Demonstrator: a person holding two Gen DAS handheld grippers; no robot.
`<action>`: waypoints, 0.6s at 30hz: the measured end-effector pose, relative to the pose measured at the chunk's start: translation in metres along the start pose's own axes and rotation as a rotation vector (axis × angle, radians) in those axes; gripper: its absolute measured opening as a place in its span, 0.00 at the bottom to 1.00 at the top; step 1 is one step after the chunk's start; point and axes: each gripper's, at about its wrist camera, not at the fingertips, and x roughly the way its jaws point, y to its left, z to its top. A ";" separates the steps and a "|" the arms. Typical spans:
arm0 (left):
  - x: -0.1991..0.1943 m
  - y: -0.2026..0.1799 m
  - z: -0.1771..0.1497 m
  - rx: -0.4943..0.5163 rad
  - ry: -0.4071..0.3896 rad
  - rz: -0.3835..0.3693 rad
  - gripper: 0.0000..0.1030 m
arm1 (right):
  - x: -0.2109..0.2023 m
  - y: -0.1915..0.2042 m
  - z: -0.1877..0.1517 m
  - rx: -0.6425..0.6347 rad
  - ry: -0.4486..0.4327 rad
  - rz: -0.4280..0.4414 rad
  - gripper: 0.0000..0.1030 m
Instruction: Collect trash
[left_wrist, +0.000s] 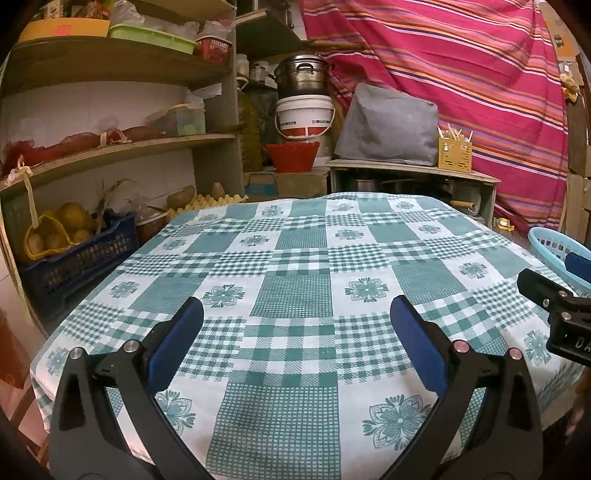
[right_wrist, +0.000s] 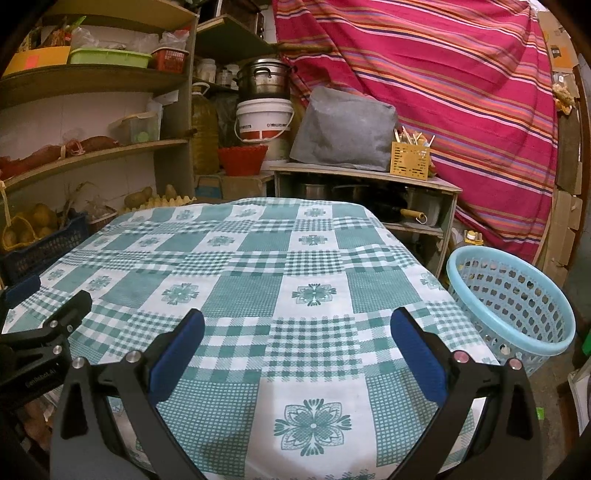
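A table under a green-and-white checked cloth (left_wrist: 295, 295) (right_wrist: 258, 280) fills both views, and no trash shows on it. My left gripper (left_wrist: 295, 317) hangs open over the cloth's near half, blue pads wide apart with nothing between them. My right gripper (right_wrist: 297, 325) is open in the same way, a little further right. A light blue perforated basket (right_wrist: 517, 317) stands on the floor by the table's right edge; in the left wrist view only its rim (left_wrist: 546, 240) shows. Each view catches the other gripper at its edge: the right one (left_wrist: 565, 295) and the left one (right_wrist: 40, 325).
Wooden shelves (left_wrist: 118, 147) with a dark blue crate of potatoes (left_wrist: 74, 254) line the left side. Behind the table stand a low cabinet (right_wrist: 369, 184) with pots, a white bucket (right_wrist: 264, 118), a red basket (right_wrist: 242, 158) and a striped pink cloth (right_wrist: 443, 92).
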 end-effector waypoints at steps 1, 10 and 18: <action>0.000 0.000 0.000 0.001 0.001 0.000 0.95 | 0.000 0.000 0.000 -0.001 -0.001 0.000 0.95; -0.001 0.002 0.001 0.002 -0.002 0.002 0.95 | 0.000 -0.001 0.000 0.002 0.000 -0.002 0.95; -0.002 0.001 0.001 0.003 -0.003 0.003 0.95 | 0.002 -0.003 0.000 0.002 0.004 -0.003 0.95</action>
